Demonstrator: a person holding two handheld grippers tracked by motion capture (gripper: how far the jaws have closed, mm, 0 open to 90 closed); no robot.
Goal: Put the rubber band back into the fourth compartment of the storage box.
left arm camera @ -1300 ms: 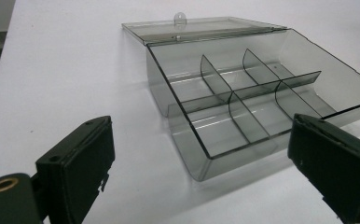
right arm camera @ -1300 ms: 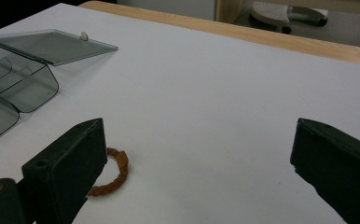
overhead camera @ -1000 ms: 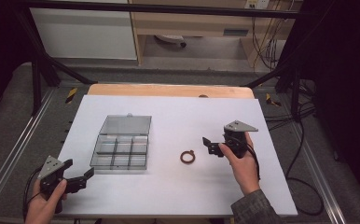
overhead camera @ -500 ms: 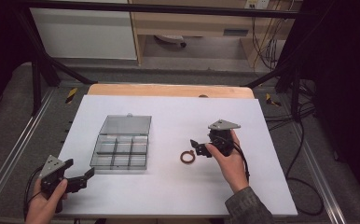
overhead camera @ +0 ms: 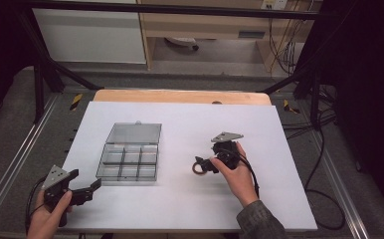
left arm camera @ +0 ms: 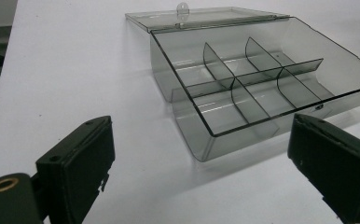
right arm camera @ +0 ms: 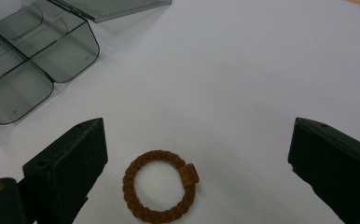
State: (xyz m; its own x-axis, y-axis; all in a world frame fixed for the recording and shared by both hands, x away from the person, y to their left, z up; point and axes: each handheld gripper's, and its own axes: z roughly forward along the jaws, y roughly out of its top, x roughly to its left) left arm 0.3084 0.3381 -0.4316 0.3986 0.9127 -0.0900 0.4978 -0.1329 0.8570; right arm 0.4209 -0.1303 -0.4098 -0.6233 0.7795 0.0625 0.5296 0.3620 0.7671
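- The right gripper [right arm camera: 197, 163] hangs with its jaws spread wide on either side of a brown braided hair tie [right arm camera: 159, 192], which lies flat on the white table [right arm camera: 243, 70] between them, touched by neither pad; the wide gap seems meant to take the whole ring in one close.
- In the high view the same right gripper [overhead camera: 203, 166] sits over the hair tie [overhead camera: 197, 171], the person's right hand [overhead camera: 237, 174] tilting it down and toward the table's middle.
- The clear divider box [right arm camera: 24, 60] stands near the ring on its left, well apart from it, lid [overhead camera: 134, 133] thrown back flat on the far side so all six compartments [left arm camera: 257, 88] lie open from above and appear empty.
- The left gripper [left arm camera: 201, 172] rests low near the front-left corner of the table, jaws released and holding nothing, aimed at the near corner of the box [left arm camera: 206, 140]; it looks parked there to steady the box if needed.
- In the high view the left gripper [overhead camera: 90, 188] lies just short of the box's front wall [overhead camera: 125, 175], not touching it.
- Bare white surface runs between ring and box, giving a clear path for a carry; the box's thin upright walls and dividers are the edges to clear on the way in.
- To the right of the ring the table is open out to its edge [overhead camera: 299, 164].
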